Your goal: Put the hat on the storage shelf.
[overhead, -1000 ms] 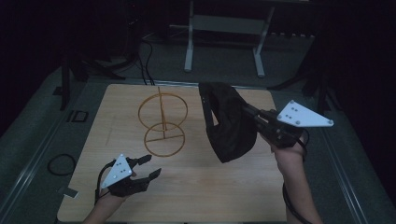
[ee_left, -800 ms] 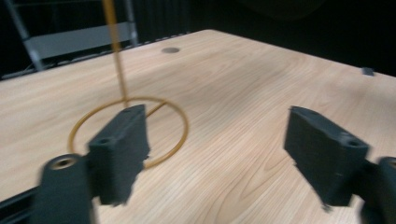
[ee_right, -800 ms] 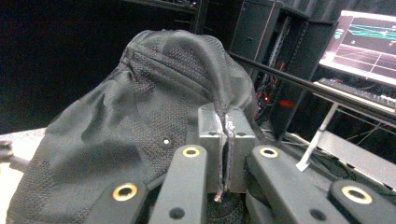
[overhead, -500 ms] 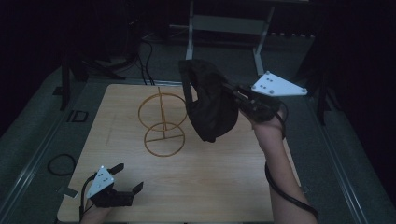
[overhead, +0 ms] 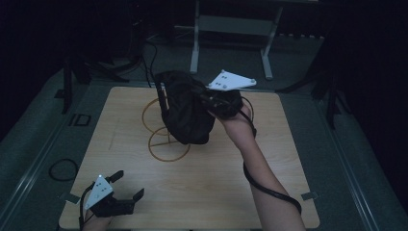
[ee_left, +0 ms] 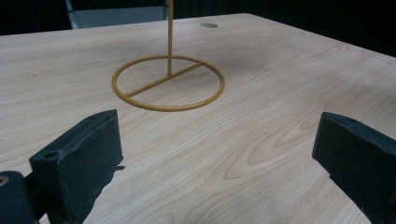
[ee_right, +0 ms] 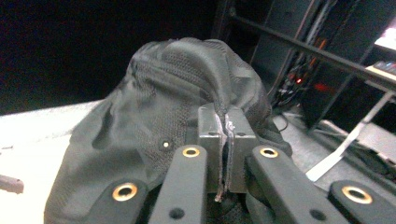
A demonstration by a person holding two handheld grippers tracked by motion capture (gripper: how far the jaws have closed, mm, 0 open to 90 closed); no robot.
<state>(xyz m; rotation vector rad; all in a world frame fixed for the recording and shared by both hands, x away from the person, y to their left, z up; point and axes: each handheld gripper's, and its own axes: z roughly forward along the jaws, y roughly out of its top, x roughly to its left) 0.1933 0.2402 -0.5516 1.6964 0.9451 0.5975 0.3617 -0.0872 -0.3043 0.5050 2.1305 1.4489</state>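
Observation:
A black cap (overhead: pixel 185 108) hangs in the air over the gold wire stand (overhead: pixel 166 144), hiding the stand's upper ring. My right gripper (overhead: pixel 211 102) is shut on the cap's edge; in the right gripper view the jaws pinch the fabric of the black cap (ee_right: pixel 159 126) at my right gripper (ee_right: pixel 223 140). The stand's base ring (ee_left: pixel 168 84) and thin upright post rest on the wooden table (overhead: pixel 269 159). My left gripper (overhead: pixel 126 185) sits open at the near left corner of the table, its jaws wide apart with nothing between them, as my left gripper (ee_left: pixel 215 154) faces the base ring.
A metal frame with two legs (overhead: pixel 231 29) stands on the floor beyond the table. A black cable (overhead: pixel 269 187) trails from my right gripper along the forearm. A cable loop (overhead: pixel 62 169) lies on the floor at the left.
My right gripper has carried the cap leftward and farther back, over the stand. My left gripper has drawn back to the near left corner of the table.

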